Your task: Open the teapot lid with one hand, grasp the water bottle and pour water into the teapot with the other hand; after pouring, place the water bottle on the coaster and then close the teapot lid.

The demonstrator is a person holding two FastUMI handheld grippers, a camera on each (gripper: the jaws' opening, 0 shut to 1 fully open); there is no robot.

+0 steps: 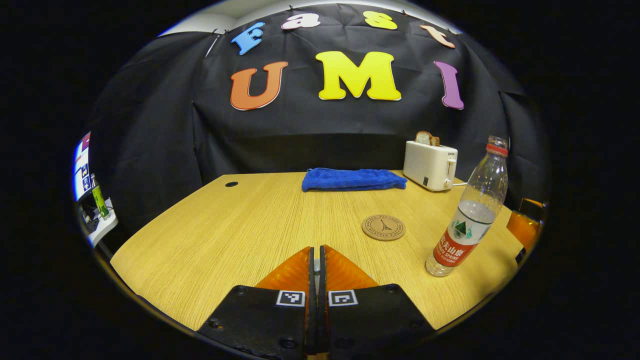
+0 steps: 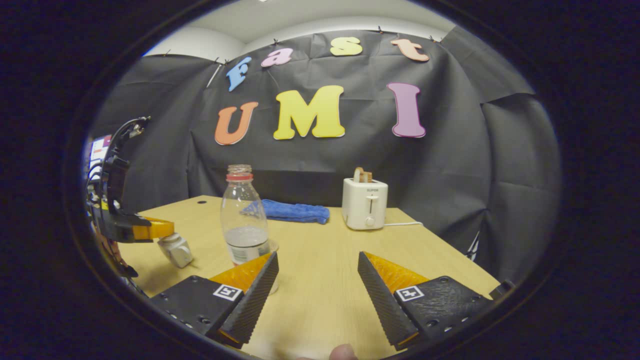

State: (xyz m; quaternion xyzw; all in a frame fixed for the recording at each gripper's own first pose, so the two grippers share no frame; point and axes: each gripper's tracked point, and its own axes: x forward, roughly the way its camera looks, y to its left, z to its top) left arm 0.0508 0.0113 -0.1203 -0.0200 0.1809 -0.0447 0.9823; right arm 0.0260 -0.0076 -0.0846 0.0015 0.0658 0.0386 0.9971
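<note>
Left gripper (image 1: 316, 260), bottom centre, fingers pressed together, holding the lid (image 2: 175, 250). Right gripper (image 2: 318, 280) wide apart. Bottle (image 1: 470, 210) upright at right, near coaster (image 1: 383, 227).

uncapped water bottle (image 1: 471, 215) upright on table, round coaster (image 1: 383, 227) nearby

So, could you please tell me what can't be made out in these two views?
Left gripper view: whether the left tool pinches anything; its own closed fingers hide the gap.
Right gripper view: the base of the water bottle, behind a finger of the right tool.
Right gripper view: the pale object below the left tool, too small to identify.
</note>
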